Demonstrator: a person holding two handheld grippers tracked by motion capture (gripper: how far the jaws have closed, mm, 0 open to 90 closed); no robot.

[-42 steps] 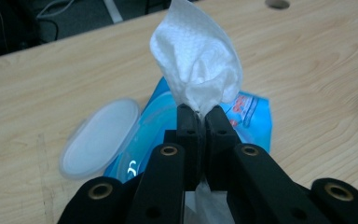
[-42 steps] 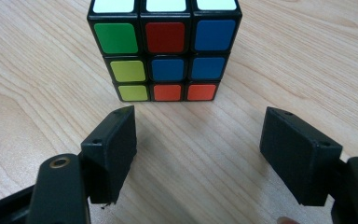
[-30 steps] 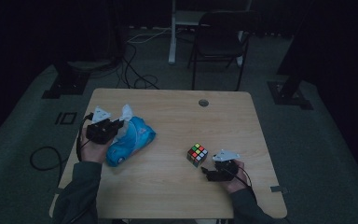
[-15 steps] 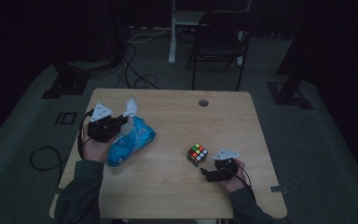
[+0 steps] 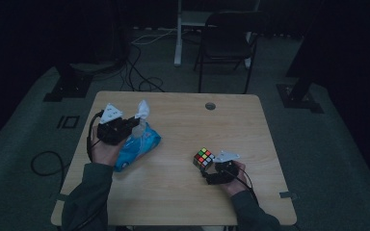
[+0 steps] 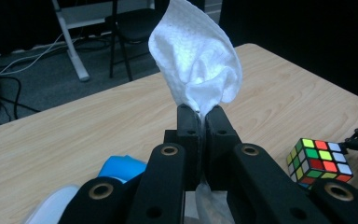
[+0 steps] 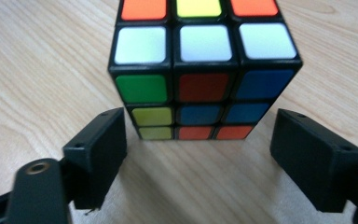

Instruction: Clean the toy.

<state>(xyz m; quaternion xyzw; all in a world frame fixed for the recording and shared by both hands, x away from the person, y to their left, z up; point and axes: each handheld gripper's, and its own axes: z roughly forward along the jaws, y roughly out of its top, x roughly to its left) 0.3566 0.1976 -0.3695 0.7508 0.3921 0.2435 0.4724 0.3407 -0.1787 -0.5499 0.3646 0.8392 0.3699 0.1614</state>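
A white wipe [image 5: 142, 110] stands up from a blue wipe pack [image 5: 137, 147] on the left of the wooden table [image 5: 173, 192]. My left gripper [image 5: 136, 122] is shut on the wipe's lower end, above the pack. In the left gripper view the wipe [image 6: 196, 60] fans out over the pinched jaws of that gripper [image 6: 203, 114]. A Rubik's cube [image 5: 203, 157] sits on the right. My right gripper [image 5: 211, 171] lies just behind it, open. Its jaws have just been closing; the cube [image 7: 205, 60] stands at their tips, untouched by the pads.
A round cable hole [image 5: 210, 106] sits near the table's far edge. Beyond the table stand a dark chair [image 5: 226, 45] and a white desk leg [image 5: 178, 33]. Cables [image 5: 139, 72] and black stand bases lie on the grey floor.
My left gripper has risen and shifted slightly right, drawing the wipe higher out of the pack. The right hand and the cube have stayed put.
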